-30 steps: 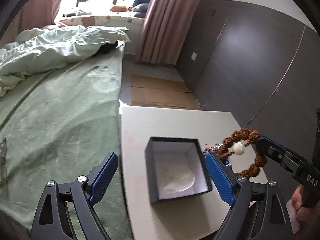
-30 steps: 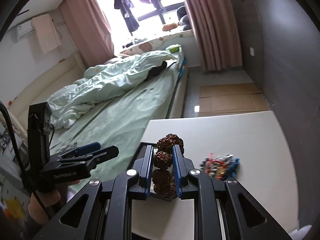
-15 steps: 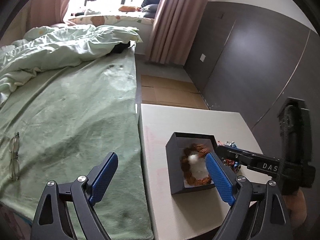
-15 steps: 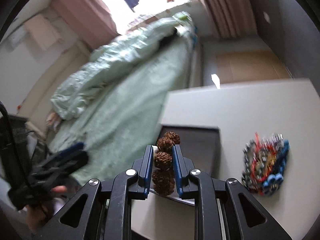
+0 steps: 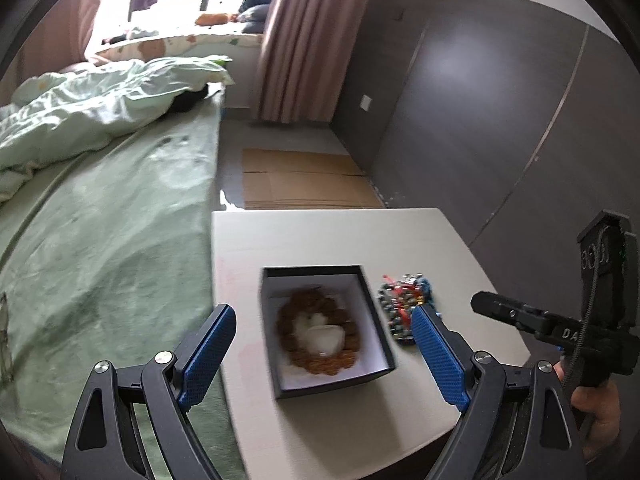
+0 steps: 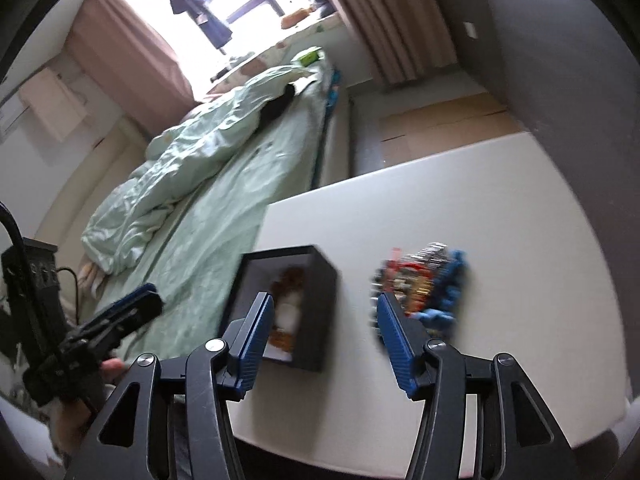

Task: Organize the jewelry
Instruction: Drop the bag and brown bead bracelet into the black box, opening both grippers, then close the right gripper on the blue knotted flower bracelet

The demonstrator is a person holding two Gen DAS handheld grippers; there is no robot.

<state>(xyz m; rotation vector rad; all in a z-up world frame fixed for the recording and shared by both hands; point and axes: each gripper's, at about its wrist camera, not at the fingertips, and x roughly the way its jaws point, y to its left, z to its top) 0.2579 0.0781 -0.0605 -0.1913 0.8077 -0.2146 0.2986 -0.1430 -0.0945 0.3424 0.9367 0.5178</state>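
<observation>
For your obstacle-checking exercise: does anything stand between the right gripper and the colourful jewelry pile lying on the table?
Nothing visible does. The right gripper, jaws opening and empty, faces the colourful jewelry pile across bare table; the black box sits beside it.

The left wrist view was taken from above the near edge of the table (image 5: 320, 236), angled down and forward towards the window. The right wrist view was taken from nearer the table's (image 6: 480, 200) near right corner, rolled sideways. Both were held close, and the black box (image 5: 372, 376) (image 6: 320, 300), the tabletop and the bed (image 5: 100, 220) (image 6: 208, 232) were shared by both.
</observation>
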